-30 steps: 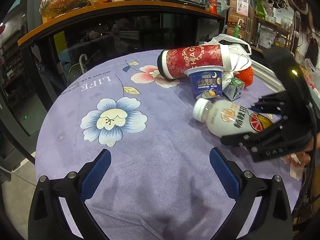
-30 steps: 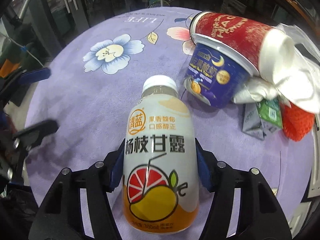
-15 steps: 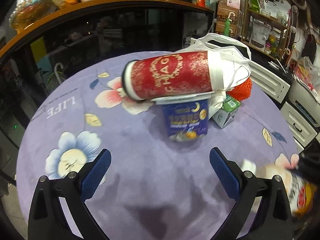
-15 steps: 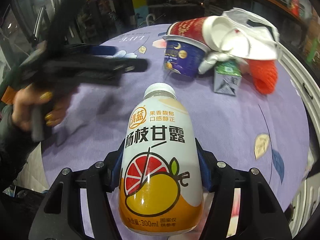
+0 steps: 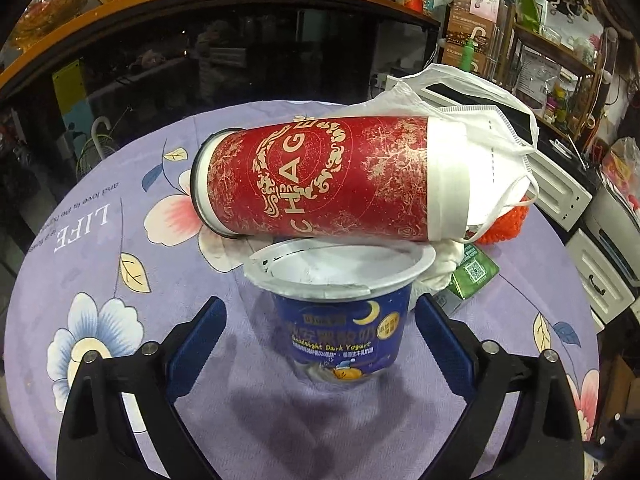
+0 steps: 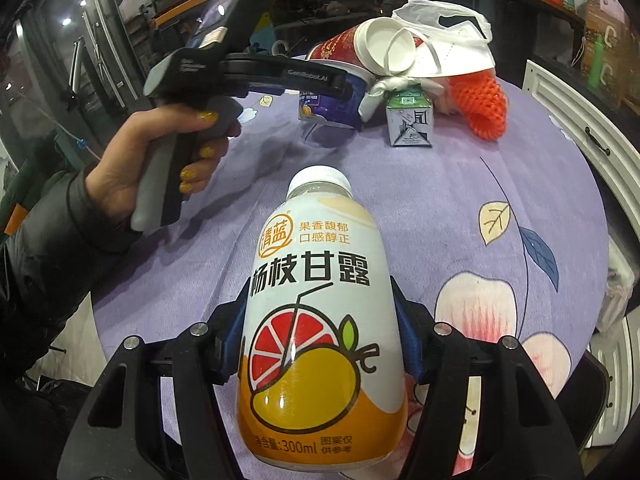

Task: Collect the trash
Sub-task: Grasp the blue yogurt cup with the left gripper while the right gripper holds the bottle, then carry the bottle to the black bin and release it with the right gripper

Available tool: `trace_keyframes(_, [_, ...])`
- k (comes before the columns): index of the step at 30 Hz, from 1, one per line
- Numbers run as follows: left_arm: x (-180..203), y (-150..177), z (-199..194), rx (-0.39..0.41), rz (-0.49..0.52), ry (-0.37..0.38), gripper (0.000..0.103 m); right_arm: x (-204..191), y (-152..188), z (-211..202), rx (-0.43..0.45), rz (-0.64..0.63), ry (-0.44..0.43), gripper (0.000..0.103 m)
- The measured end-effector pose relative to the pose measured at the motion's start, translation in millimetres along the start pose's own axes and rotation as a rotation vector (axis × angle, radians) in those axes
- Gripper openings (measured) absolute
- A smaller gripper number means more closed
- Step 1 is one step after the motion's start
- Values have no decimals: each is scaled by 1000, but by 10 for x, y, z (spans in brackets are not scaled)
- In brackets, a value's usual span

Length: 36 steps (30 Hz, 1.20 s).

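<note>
Around the yogurt cup (image 5: 340, 320) my left gripper (image 5: 320, 320) stands spread, ready to squeeze; my right gripper (image 6: 320, 320) pinches the bottle (image 6: 316, 312).

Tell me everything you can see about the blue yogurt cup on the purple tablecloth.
The dark blue plastic yogurt cup stands upright on the purple flowered tablecloth. Its label shows a crescent moon and the words Goodnight Dark Yogurt. The white rim is open, with torn foil remnants clinging to it, and the inside looks white. A red paper cup lying on its side rests across the rim. The open left claw straddles the cup, with gaps showing on both sides.
</note>
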<state>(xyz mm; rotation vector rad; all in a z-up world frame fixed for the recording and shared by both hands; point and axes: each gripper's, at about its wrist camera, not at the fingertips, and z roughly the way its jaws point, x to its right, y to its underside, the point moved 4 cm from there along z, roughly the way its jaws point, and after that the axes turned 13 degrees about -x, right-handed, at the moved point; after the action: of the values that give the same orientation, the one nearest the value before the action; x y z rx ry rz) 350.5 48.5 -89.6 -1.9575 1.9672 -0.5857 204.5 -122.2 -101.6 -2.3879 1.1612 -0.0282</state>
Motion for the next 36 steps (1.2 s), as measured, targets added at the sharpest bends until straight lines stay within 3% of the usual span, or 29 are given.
trace_keyframes(4, [42, -24, 78, -11, 6, -2, 90, 12, 66, -28, 17, 11, 2, 62])
trace_keyframes(9, [86, -12, 128, -15, -2, -2, 70, 38, 166, -81, 38, 39, -6, 62])
trace_keyframes(18, [89, 212, -32, 10, 12, -7, 69, 81, 305, -152, 72, 69, -14, 62])
trace_keyframes(29, [85, 758, -429, 45, 57, 13, 69, 135, 520, -250, 109, 90, -10, 62])
trace_keyframes(36, [78, 920, -441, 41, 53, 8, 69, 211, 680, -330, 127, 122, -3, 62])
